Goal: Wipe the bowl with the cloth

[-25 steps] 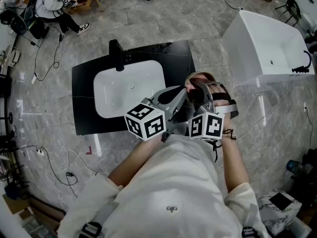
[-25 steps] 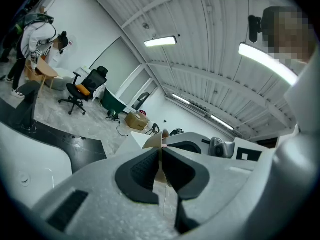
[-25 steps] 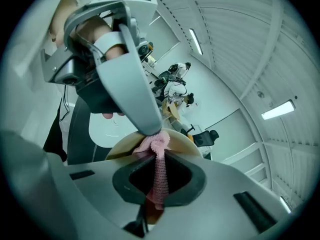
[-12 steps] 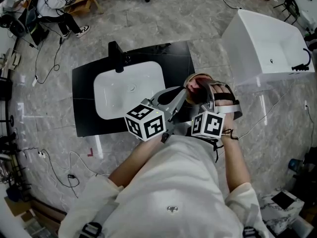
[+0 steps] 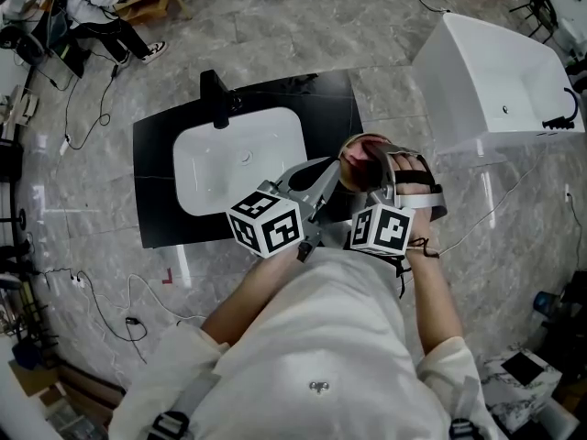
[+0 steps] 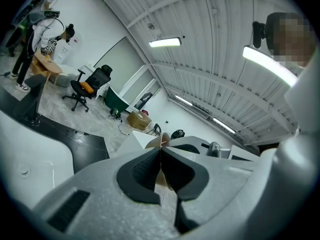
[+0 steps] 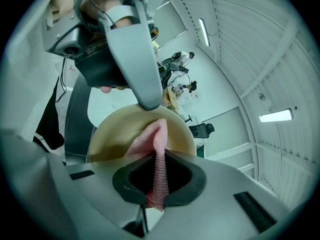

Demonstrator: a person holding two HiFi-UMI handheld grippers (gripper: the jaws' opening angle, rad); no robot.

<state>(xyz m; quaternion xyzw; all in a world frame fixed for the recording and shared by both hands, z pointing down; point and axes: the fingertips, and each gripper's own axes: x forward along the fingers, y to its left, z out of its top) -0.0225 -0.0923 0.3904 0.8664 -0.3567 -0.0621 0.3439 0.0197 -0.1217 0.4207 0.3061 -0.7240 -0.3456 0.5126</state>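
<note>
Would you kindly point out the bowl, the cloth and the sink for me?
bowl (image 7: 114,134): right gripper view, tan inner wall.
cloth (image 7: 157,138): right gripper view, pink fold.
sink (image 5: 229,168): head view, white basin floor.

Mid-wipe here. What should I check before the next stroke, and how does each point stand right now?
1. Grip of the left claw on the rim of the bowl: ok, jaws clamped on it.
2. Grip of the right claw on the pink cloth: ok, cloth pinched between the pads.
3. Cloth reaching inside the bowl: ok.
4. Cloth pressed firmly against the bowl's wall: cannot tell.
5. Bowl's inside free of dirt: cannot tell, the cloth hides part of it.
</note>
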